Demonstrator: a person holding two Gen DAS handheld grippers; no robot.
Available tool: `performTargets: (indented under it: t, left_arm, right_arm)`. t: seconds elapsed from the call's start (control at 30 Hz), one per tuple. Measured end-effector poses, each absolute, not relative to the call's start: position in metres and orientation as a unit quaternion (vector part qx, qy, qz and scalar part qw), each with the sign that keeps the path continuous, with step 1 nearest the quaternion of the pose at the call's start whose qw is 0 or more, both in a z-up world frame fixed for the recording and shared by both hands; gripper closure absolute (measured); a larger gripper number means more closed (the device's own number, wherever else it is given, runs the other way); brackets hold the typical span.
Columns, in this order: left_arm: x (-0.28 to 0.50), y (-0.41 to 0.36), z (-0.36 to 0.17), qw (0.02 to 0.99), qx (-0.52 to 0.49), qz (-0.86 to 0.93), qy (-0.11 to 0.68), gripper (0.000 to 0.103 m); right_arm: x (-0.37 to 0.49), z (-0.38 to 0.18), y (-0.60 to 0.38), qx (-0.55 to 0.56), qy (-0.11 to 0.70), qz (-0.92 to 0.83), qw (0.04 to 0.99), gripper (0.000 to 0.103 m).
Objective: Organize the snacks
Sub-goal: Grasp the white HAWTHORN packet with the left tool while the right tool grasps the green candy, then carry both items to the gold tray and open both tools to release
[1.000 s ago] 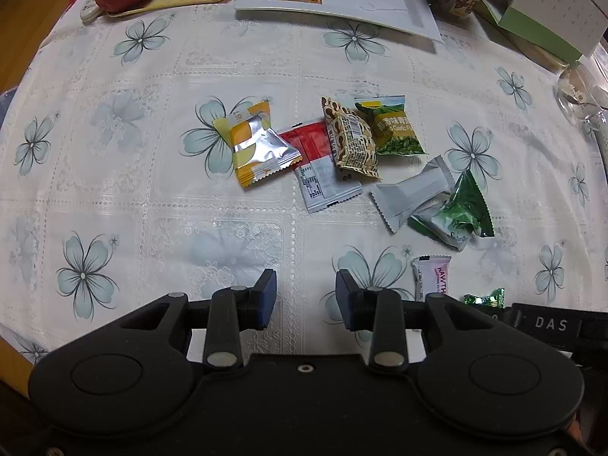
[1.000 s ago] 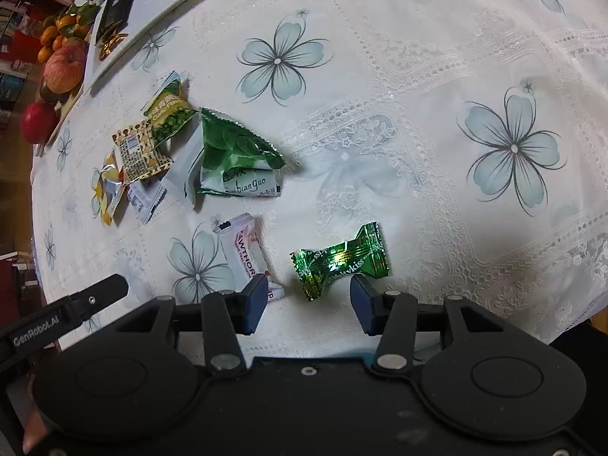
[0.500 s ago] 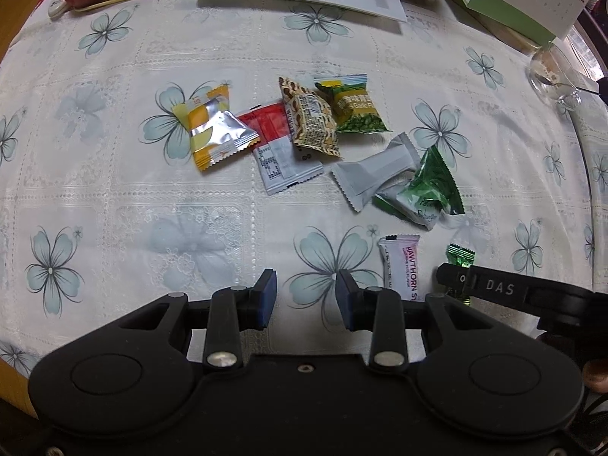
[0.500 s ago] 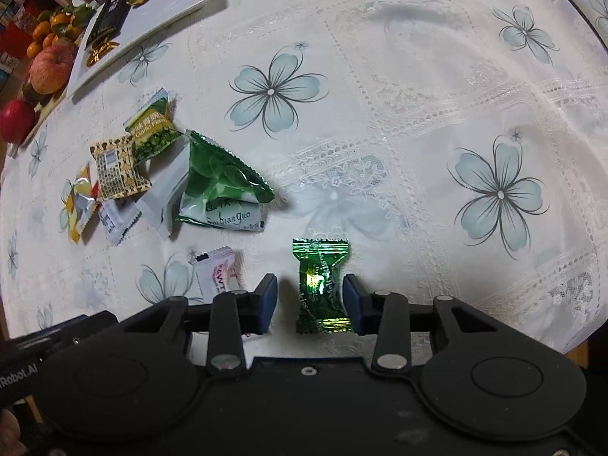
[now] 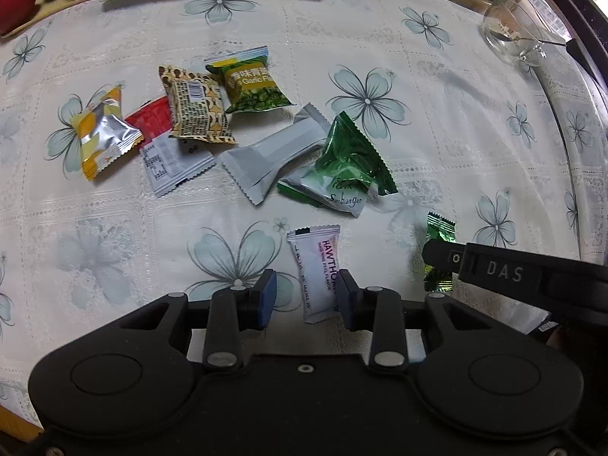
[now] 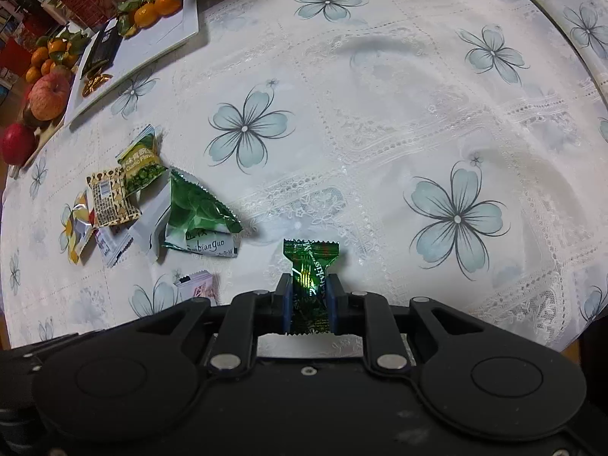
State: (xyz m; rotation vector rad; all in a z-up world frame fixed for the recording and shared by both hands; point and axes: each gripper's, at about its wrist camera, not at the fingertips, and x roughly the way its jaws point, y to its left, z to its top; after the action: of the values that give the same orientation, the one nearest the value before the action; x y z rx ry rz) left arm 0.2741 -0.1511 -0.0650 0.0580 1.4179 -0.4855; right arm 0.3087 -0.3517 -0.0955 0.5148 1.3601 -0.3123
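Right gripper [image 6: 309,300] jaws just closed, pads clamping green candy [image 6: 311,266] near the tablecloth's [image 6: 380,114] front edge, left gripper [image 5: 306,296] partly open, white hawthorn packet [image 5: 317,269] lying unpinched between its pads.

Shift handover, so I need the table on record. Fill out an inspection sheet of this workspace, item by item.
Surface: white floral tablecloth, flat.
Job's things: seven loose snack packets. Garlic pea packet, brown patterned packet, yellow-silver packet, red-and-white packet, grey packet and dark green packet lie clustered; hawthorn packet lies apart.
Clutter: white tray with oranges, fruit plate with apple, glass cup.
Grippers: right gripper has just closed on the green candy; left gripper open, hawthorn packet between its pads, not pressed.
Cables: nothing seen.
Surroundings: cluttered shelves beyond the table's far edge.
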Motion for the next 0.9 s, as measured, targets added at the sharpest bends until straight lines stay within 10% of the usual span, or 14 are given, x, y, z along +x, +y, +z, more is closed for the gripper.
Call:
performTargets:
  t: [0.9]
  left_arm:
    - [0.254, -0.152, -0.055, 0.782, 0.089, -0.175, 0.592, 0.074]
  right_arm:
    - [0.299, -0.083, -0.352, 0.238, 0.602, -0.138, 0.75, 0.083]
